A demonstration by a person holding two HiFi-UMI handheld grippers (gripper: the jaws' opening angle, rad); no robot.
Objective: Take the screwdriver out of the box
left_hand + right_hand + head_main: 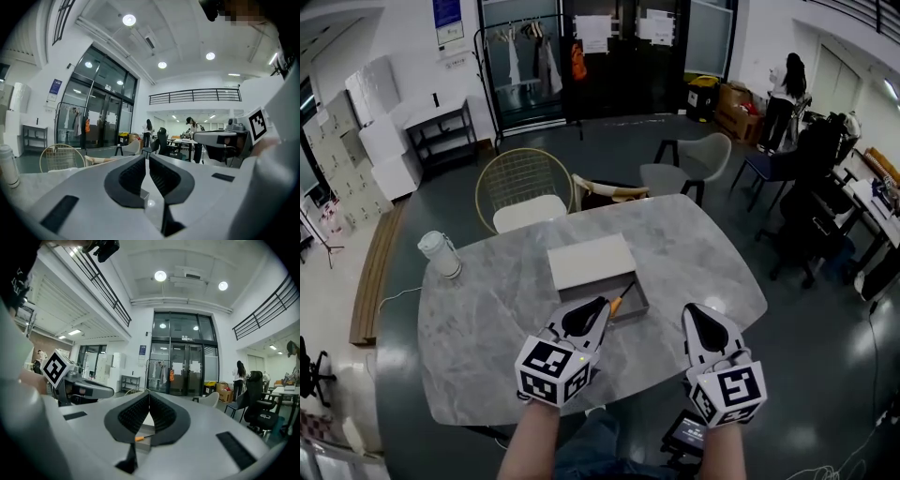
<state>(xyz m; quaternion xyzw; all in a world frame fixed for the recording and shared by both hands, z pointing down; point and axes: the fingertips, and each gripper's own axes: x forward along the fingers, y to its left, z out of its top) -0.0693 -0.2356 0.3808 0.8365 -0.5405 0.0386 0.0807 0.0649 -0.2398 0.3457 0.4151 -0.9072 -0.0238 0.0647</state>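
A flat box [592, 262] with a white lid lies mid-table; its grey near part [634, 304] is uncovered. In it lies the screwdriver [619, 301], orange handle toward me and dark shaft pointing away. My left gripper [603, 307] is shut and empty, its tip just left of the orange handle. My right gripper [690, 313] is also shut and empty, hovering to the right of the box near the table's front. In the right gripper view the orange handle [140, 438] and the box edge [145, 445] show below the closed fingertips [149, 397]. The left gripper view shows its pads [136, 176] together.
The marble table [487, 319] carries a white canister [440, 254] at its left. A gold wire chair [521, 192] and a grey chair [691, 161] stand behind it. A person [784, 92] stands far back right. A small screen [686, 432] sits below the front edge.
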